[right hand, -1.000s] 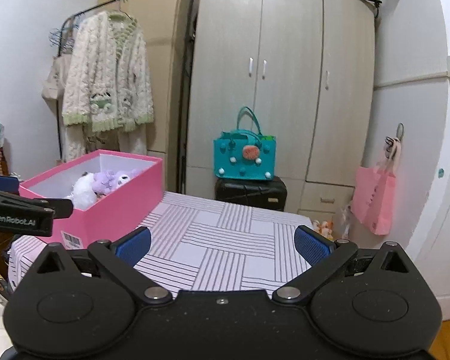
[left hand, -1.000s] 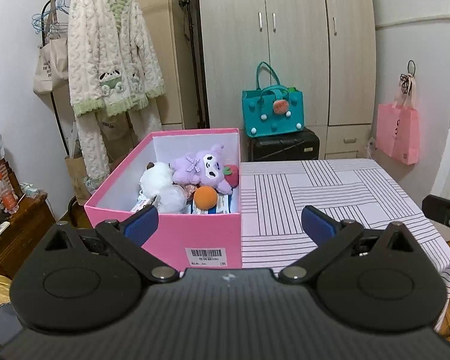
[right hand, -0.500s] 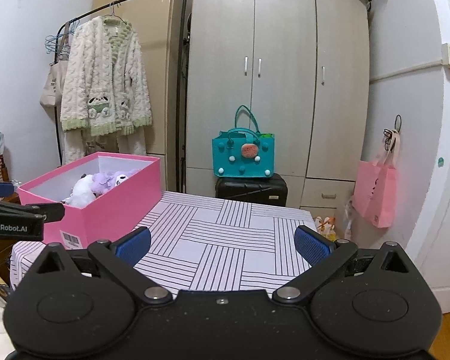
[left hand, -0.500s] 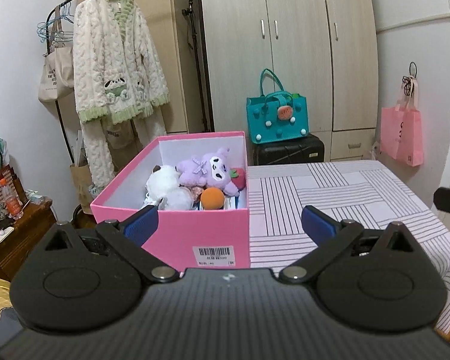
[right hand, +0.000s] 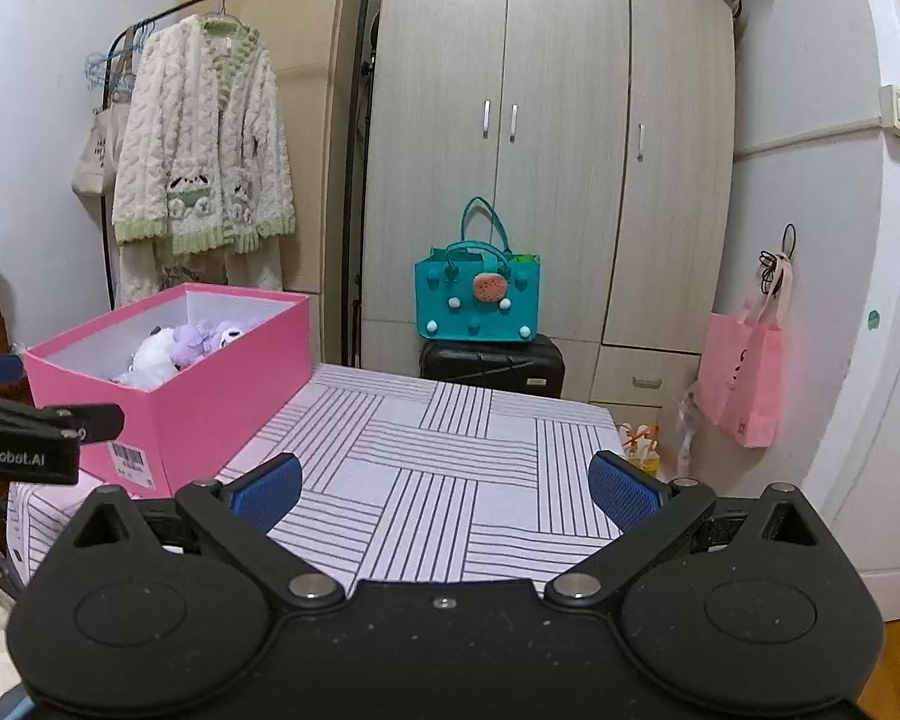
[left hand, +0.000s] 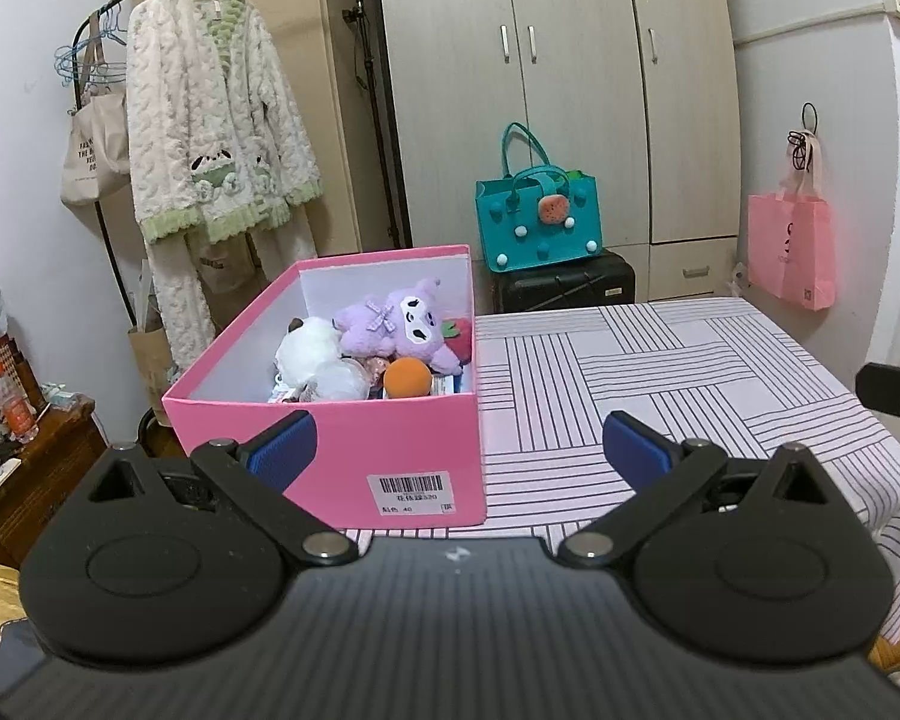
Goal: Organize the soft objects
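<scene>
A pink box (left hand: 354,450) stands on the left of the striped table (left hand: 660,372). In it lie a purple plush (left hand: 402,321), a white plush (left hand: 306,351), an orange ball (left hand: 409,378) and a red strawberry plush (left hand: 459,336). My left gripper (left hand: 459,450) is open and empty, held just before the box's near wall. My right gripper (right hand: 444,489) is open and empty over the table's near edge, to the right of the box (right hand: 210,384).
A teal bag (left hand: 537,222) sits on a black suitcase (left hand: 564,288) before the wardrobe (left hand: 570,90). A pink bag (left hand: 792,246) hangs on the right wall. A fleece robe (left hand: 210,138) hangs on a rack at left. A wooden side table (left hand: 36,468) stands at left.
Both grippers have drawn back and risen a little, so the box and table look slightly further away. Both stay open and empty.
</scene>
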Demonstrator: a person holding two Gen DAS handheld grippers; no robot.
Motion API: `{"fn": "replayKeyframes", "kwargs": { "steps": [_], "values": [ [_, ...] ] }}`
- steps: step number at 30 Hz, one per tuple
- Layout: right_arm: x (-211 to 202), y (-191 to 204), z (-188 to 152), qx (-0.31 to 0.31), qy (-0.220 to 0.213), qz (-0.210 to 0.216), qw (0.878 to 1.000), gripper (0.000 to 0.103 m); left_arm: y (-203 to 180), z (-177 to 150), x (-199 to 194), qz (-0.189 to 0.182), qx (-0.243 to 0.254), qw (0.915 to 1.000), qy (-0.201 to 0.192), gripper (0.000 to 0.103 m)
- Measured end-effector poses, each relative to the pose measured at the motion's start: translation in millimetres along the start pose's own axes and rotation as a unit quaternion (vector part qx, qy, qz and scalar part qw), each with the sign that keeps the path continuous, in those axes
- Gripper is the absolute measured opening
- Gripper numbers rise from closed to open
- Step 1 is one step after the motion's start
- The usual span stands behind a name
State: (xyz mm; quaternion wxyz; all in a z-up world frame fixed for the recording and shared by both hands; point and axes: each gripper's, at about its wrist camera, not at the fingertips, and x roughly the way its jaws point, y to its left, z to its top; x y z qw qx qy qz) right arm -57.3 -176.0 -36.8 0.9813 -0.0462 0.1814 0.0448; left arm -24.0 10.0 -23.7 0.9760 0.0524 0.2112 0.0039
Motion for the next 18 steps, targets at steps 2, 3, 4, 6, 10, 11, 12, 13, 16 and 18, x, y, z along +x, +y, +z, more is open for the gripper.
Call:
{"fn": "replayKeyframes", "kwargs": {
  "steps": [2,3,4,6,10,11,12,13,16,18],
  "values": [
    [-2.1,1.0,0.6,-0.004,0.001,0.000,1.000,0.103,0.4,0.2,-0.8,0.004,-0.001,1.0000,-0.001,0.103],
    [-3.2,1.4,0.8,-0.004,-0.001,-0.002,1.000,0.103,1.1,0.5,-0.9,0.005,-0.002,1.0000,-0.001,0.103],
    [-3.7,1.8,1.1,-0.005,-0.001,-0.003,1.000,0.103,1.9,0.9,-1.1,0.005,-0.004,1.0000,-0.001,0.103],
    [-4.1,2.5,1.3,-0.005,-0.001,-0.003,1.000,0.103,3.3,1.2,-1.7,0.001,-0.008,1.0000,-0.001,0.103],
    [-4.8,3.9,1.3,-0.005,0.002,-0.001,1.000,0.103,3.3,0.8,-2.0,0.002,-0.008,1.0000,0.000,0.103],
    [-4.9,3.9,0.9,-0.005,0.003,-0.001,1.000,0.103,3.4,0.8,-2.1,0.002,-0.009,1.0000,0.000,0.103],
    [-4.8,4.0,1.0,-0.005,0.003,-0.001,1.000,0.103,3.8,0.8,-2.1,0.001,-0.009,1.0000,0.001,0.103],
    [-4.7,4.0,1.2,-0.004,0.004,-0.001,1.000,0.103,4.3,0.7,-2.0,0.000,-0.009,1.0000,0.002,0.103],
    [-3.2,3.6,1.4,-0.004,0.004,-0.001,1.000,0.103,5.7,0.3,-2.8,-0.001,-0.010,0.9999,0.003,0.103],
    [-2.9,3.5,1.4,-0.004,0.005,0.000,1.000,0.103,6.4,0.2,-2.4,0.000,-0.012,0.9999,0.004,0.103]
  ]
}}
